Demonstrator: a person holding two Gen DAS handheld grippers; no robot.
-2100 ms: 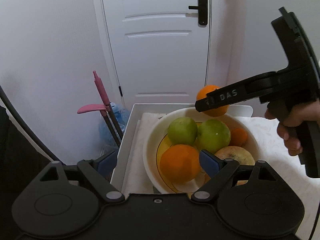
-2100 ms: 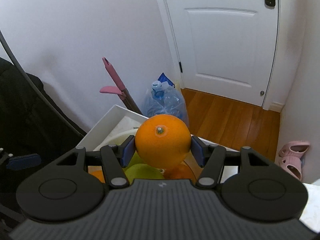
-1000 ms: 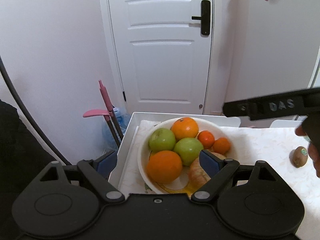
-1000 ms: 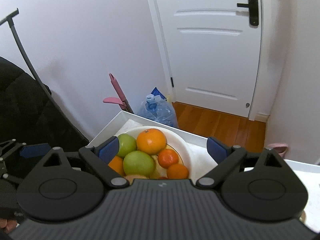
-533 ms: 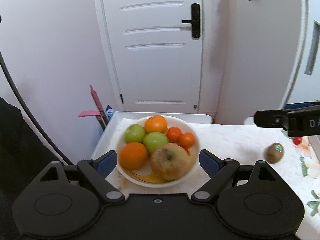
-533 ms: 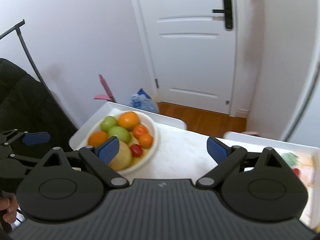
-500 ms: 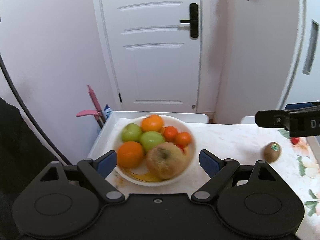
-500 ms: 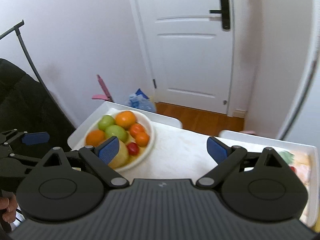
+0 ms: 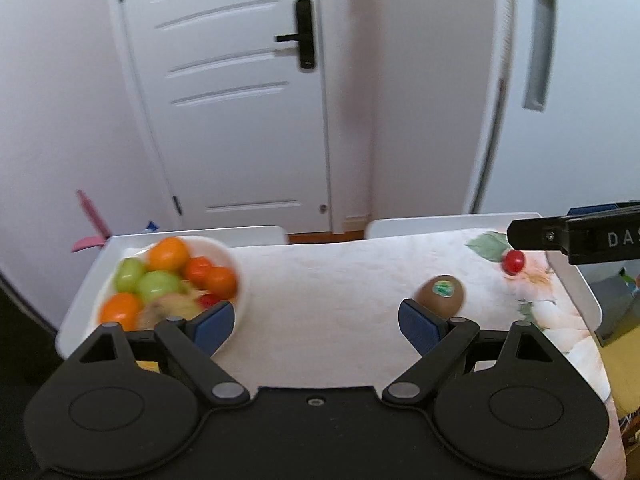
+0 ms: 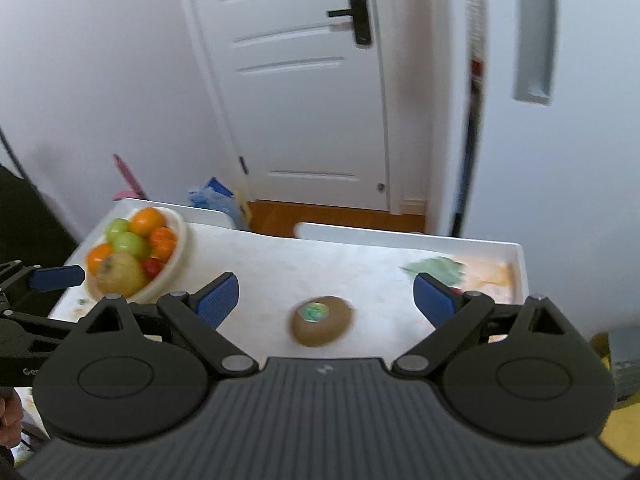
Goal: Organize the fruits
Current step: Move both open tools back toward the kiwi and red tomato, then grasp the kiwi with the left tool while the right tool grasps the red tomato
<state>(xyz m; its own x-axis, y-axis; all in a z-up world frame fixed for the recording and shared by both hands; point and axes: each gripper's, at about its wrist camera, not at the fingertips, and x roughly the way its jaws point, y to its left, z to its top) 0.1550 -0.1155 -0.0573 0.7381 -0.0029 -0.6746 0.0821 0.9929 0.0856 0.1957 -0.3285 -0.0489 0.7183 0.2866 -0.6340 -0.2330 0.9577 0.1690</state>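
While most fruit is heaped in the bowl (image 10: 176,240) at the far left, a kiwi (image 10: 322,321) and a cherry tomato (image 9: 513,261) lie loose on the surface (image 9: 320,280).
Both the right tongs (image 10: 326,300) and the left tongs (image 9: 316,322) are spread wide and carry nothing; the right pair frames the kiwi, probably the next pick. Brown, egg-shaped and stickered, it rests on a white textured cloth, well apart from the smooth, glossy, round-sided bowl.
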